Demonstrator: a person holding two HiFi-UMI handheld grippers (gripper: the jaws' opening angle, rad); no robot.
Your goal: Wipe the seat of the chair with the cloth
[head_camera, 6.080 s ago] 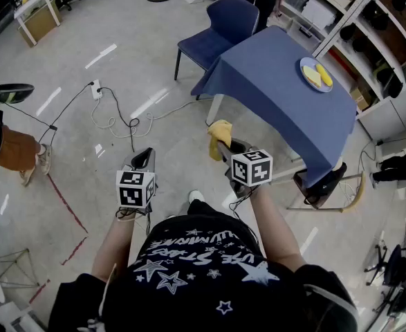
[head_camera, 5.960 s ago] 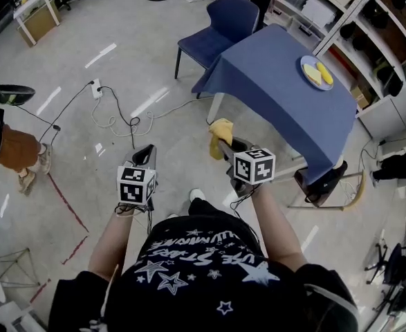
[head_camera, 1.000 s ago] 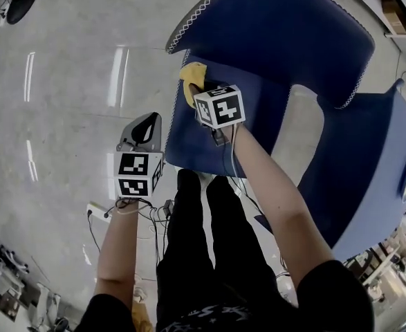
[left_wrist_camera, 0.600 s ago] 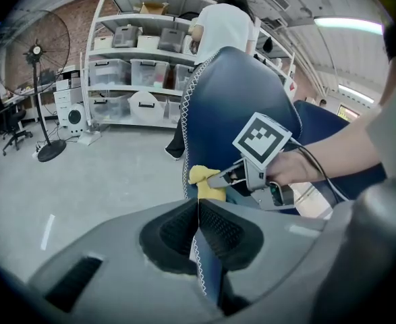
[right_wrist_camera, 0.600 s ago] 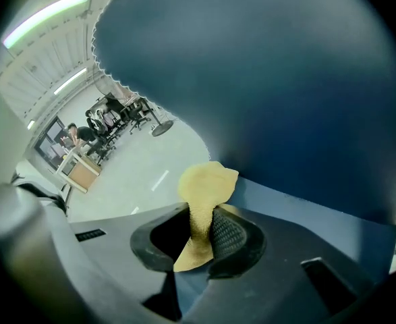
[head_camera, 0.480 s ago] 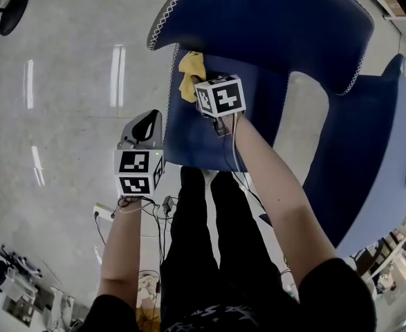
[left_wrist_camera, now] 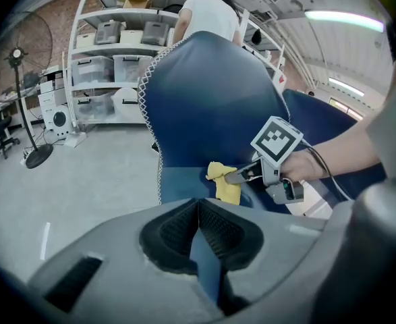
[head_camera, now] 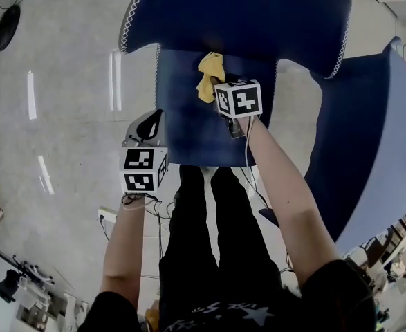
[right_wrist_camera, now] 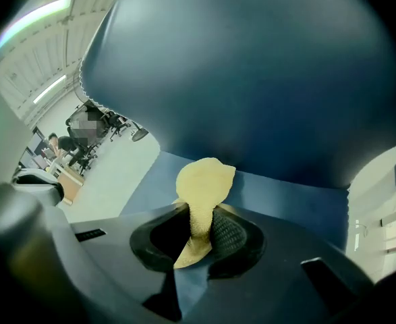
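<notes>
Gripping a crumpled yellow cloth, the right claw has both jaws pressed onto a narrow fold of the fabric. The rest of the cloth bunches out ahead of the jaw tips. In the head view the cloth sits just beyond the claw, over the rear part of the dark blue padded chair seat. From the left gripper view the cloth hangs down from the jaw tips toward the seat; contact with the seat surface cannot be made out. The blue curved backrest with white edge stitching rises just ahead of the cloth and fills most of the right gripper view.

The left claw hangs to the left of the right one, beside the seat's left front edge, apart from it. Its jaws are drawn together with nothing between them. Below it lies the pale grey glossy floor. To the right of the right claw's forearm drapes a blue tablecloth.
</notes>
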